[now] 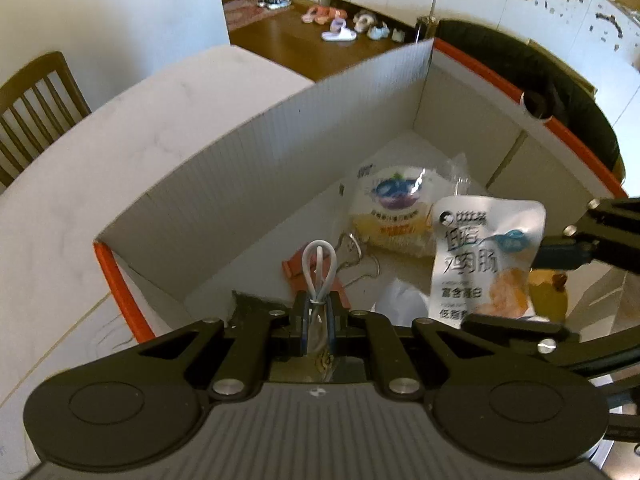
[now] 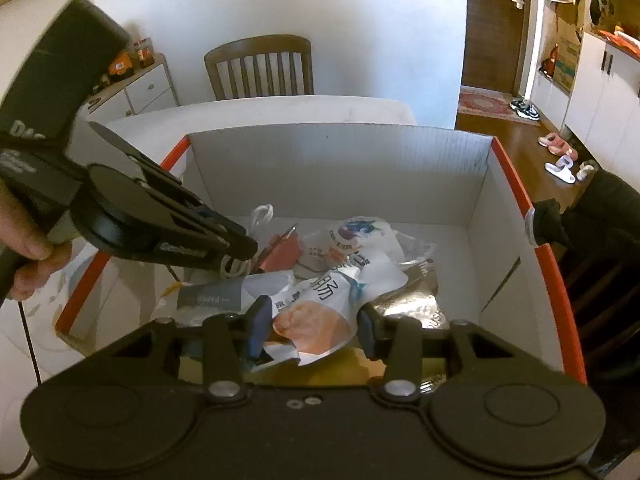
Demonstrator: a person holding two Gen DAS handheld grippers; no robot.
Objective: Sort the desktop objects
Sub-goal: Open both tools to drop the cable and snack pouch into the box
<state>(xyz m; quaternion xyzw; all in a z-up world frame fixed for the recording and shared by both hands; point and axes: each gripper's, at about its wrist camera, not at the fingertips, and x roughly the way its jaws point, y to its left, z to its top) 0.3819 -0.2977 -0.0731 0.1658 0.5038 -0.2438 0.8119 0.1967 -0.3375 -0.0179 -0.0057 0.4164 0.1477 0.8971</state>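
My left gripper (image 1: 319,314) is shut on a coiled white cable (image 1: 318,270) and holds it over the near left part of a white box with orange rims (image 1: 256,168). It also shows in the right wrist view (image 2: 236,258) with the cable (image 2: 262,214) sticking out. My right gripper (image 2: 312,330) is open, its jaws wide on either side of a white chicken-sausage pouch (image 2: 316,316) and apart from it; the pouch (image 1: 480,260) hangs beside the right gripper (image 1: 560,280) in the left wrist view. Inside the box lie a blueberry snack bag (image 1: 394,204), a red item (image 2: 282,252) and a silver foil pack (image 2: 408,300).
The box (image 2: 516,184) stands on a white table (image 1: 132,136). A wooden chair (image 2: 260,66) is behind the table, another chair (image 1: 36,96) at the left. A dark chair back (image 1: 560,92) lies past the box's far side. Slippers lie on the wooden floor (image 1: 340,32).
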